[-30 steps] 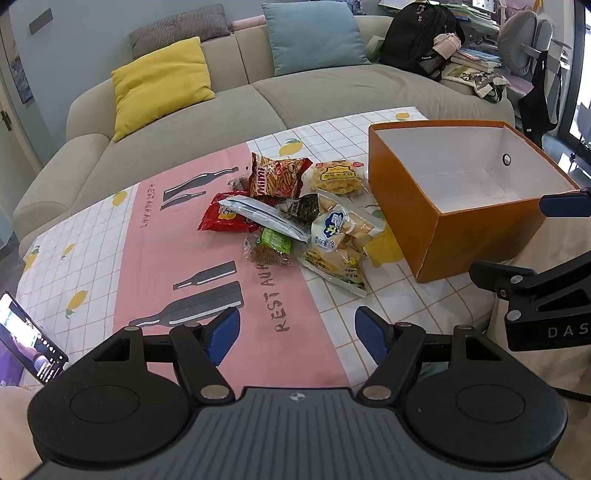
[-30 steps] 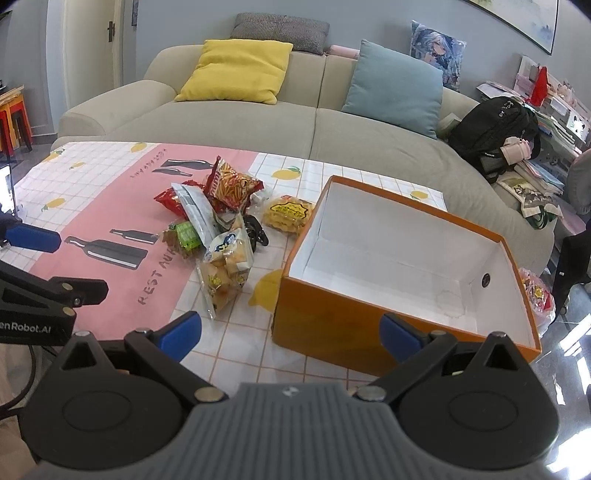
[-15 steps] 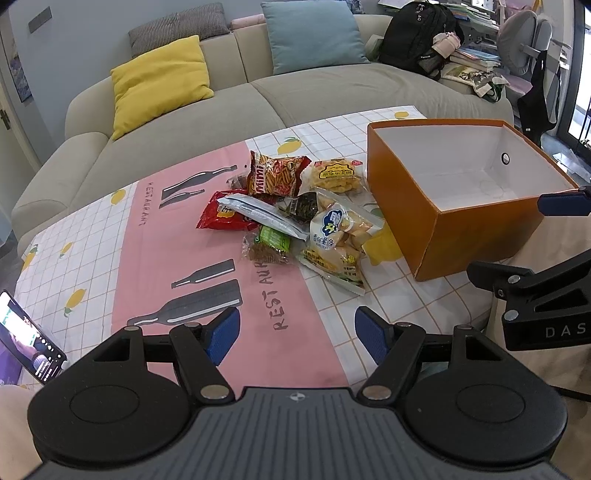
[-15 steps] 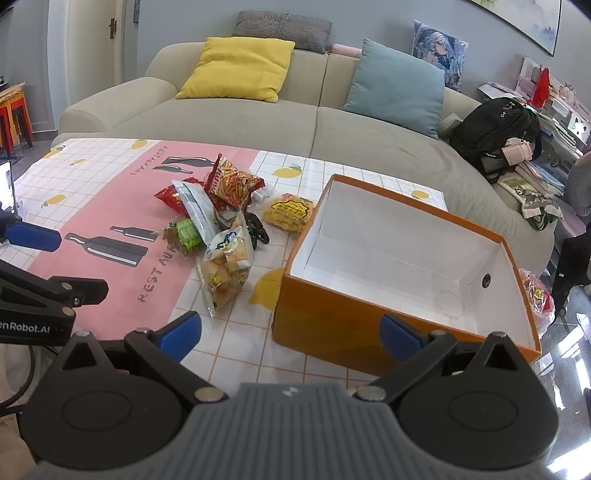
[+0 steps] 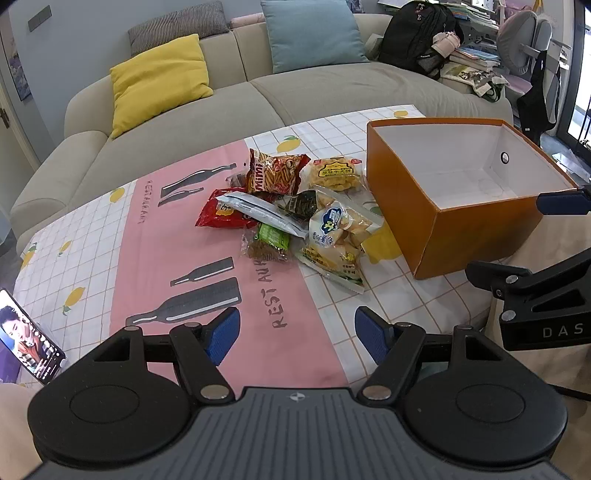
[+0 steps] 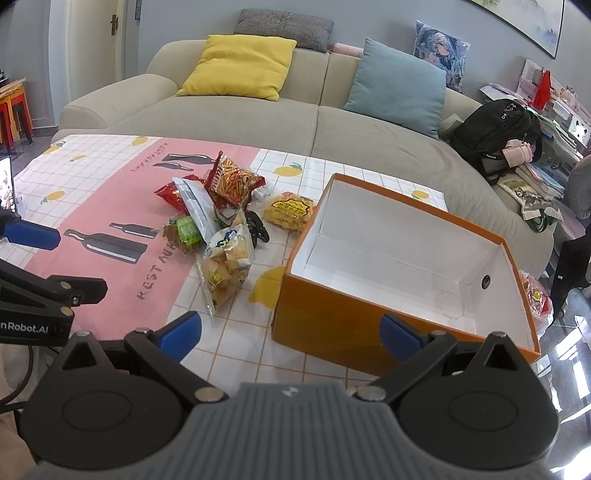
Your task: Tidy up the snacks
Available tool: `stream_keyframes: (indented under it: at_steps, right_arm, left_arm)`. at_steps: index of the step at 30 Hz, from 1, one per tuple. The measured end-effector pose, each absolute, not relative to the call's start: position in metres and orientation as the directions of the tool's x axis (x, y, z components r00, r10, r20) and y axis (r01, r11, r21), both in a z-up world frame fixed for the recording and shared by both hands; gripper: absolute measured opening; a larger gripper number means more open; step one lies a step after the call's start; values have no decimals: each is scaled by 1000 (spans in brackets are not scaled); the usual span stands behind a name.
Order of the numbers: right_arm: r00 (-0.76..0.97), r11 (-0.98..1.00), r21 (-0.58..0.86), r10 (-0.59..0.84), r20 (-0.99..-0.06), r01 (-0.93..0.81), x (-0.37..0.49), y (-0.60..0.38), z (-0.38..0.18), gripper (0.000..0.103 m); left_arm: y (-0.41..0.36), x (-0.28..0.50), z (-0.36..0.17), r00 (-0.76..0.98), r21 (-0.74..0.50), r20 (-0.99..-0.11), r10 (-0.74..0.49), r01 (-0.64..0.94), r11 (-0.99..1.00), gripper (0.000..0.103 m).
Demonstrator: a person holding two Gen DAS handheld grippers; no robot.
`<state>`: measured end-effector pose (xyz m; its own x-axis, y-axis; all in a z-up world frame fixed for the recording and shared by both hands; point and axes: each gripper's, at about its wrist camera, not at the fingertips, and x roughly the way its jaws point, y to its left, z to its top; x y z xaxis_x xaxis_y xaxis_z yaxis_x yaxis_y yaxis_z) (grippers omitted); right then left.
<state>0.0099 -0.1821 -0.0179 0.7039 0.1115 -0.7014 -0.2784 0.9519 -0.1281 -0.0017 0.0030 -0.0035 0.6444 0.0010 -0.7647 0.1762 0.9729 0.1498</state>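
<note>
Snack pile (image 5: 291,210) beside orange box (image 5: 424,206), sofa (image 5: 221,96) behind

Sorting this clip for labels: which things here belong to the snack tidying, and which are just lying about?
Job: snack packets, orange box, left gripper, right gripper.
Lying about: phone, yellow cushion, blue cushion, backpack.
</note>
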Motion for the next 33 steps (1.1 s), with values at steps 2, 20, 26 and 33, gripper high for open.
stream_keyframes:
  at_steps: [2,20,26,33]
  right_arm:
    - [704,952,-128,112,-702,-278,10,-182,-18,100]
    - [677,948,-115,124,-726,-297,14,-182,-18,100]
    - [642,931,-127,132,-755,-341,17,-174,-18,99]
    - [640,896,-179,140,-755,-407,25,-149,-18,78]
  left_arm:
    - [4,-2,-4,645,149,-764,0,177,973,84]
    - [4,2,-8,621,119,-783,-42,215,969,72]
    - [14,12,-11,586,54,-805,-94,230,972,46]
    - [28,35,-13,545,-1,-831,-111,198,980,37]
